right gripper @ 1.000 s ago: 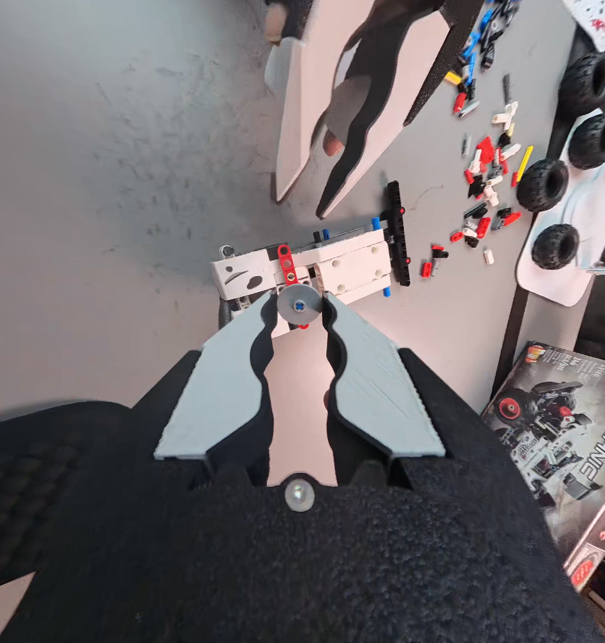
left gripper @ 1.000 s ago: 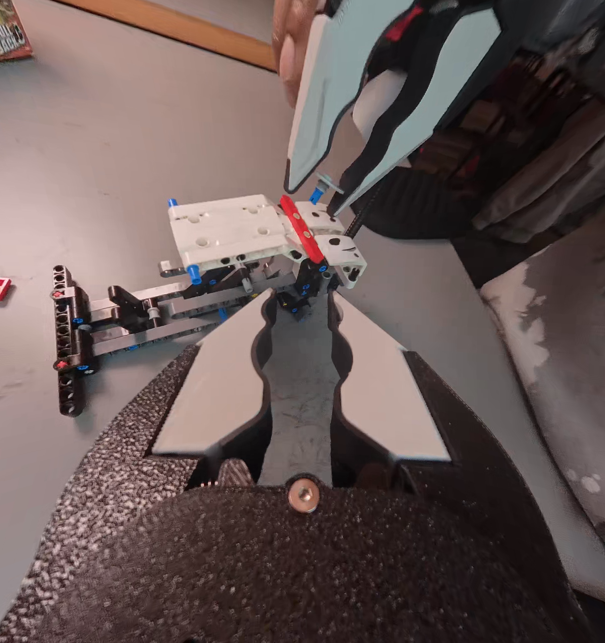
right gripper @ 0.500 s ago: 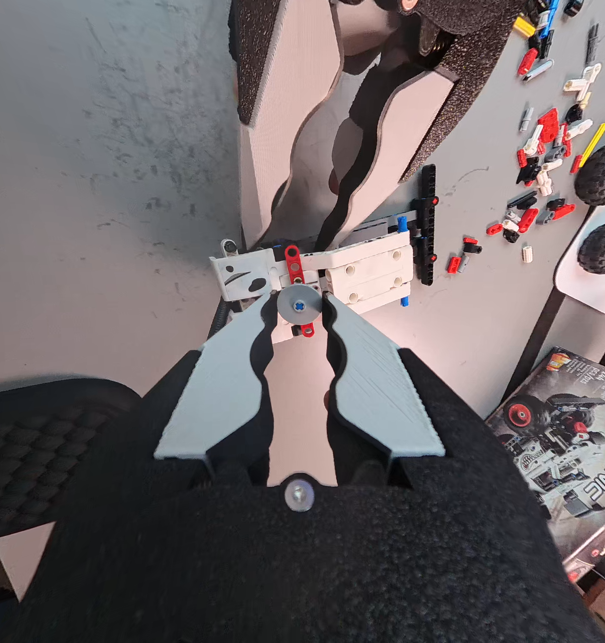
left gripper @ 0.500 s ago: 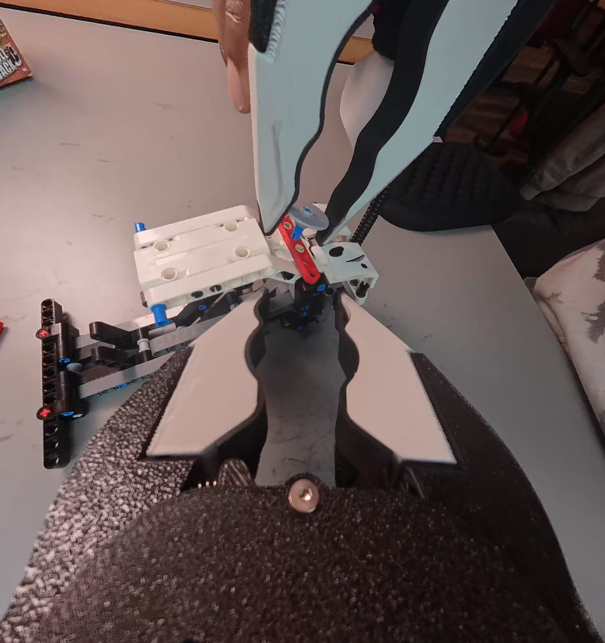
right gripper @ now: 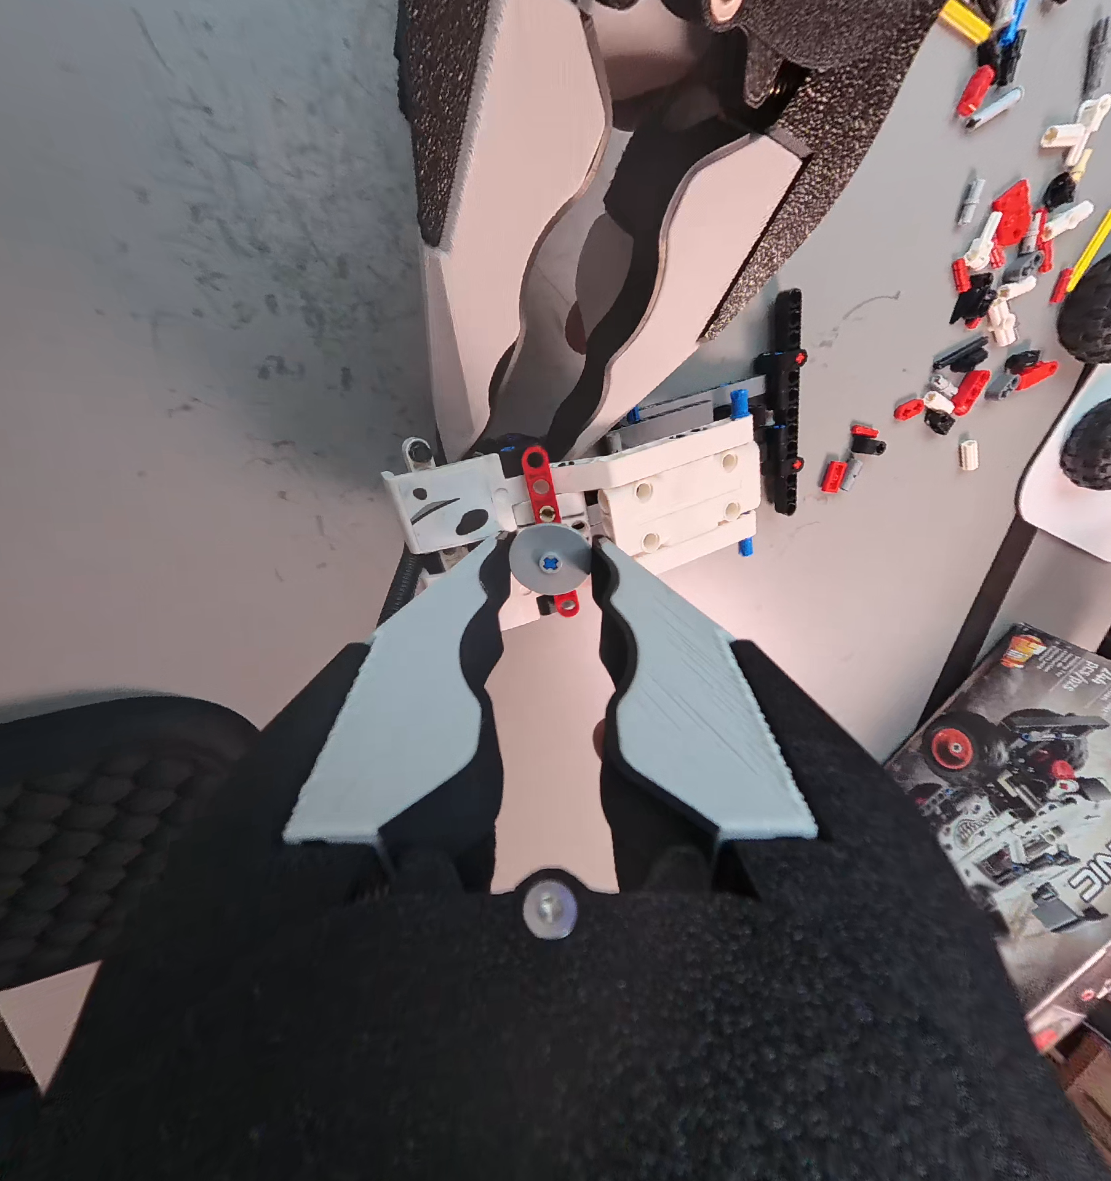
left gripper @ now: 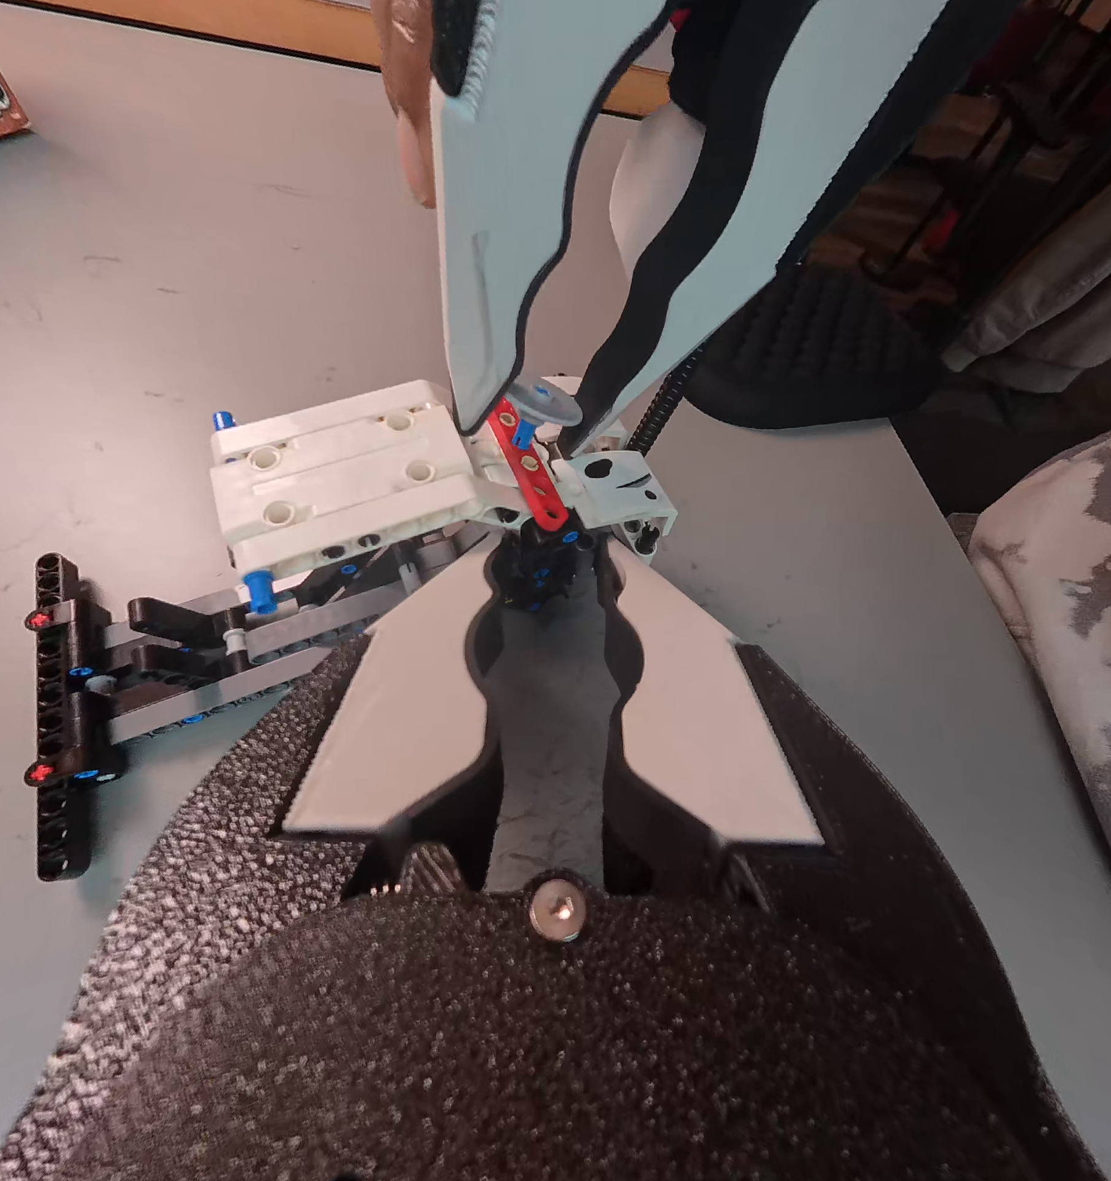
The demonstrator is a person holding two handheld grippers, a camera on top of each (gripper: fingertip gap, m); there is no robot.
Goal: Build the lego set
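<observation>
Right gripper [right gripper: 551, 562] jaws pinch a grey disc [right gripper: 551, 563] over the model [right gripper: 668, 505]; left gripper [left gripper: 543, 569] jaws grip its underside.

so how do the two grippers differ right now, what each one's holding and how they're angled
The right gripper pinches a grey disc on a blue pin; the left gripper grips the dark underside of the lego build. The right gripper comes down onto the build's top by the red beam; the left gripper reaches in low along the table. Both have pale fingers.

Right gripper [left gripper: 527, 422] pinching grey disc [left gripper: 543, 406] — over lego model [left gripper: 348, 473]
</observation>
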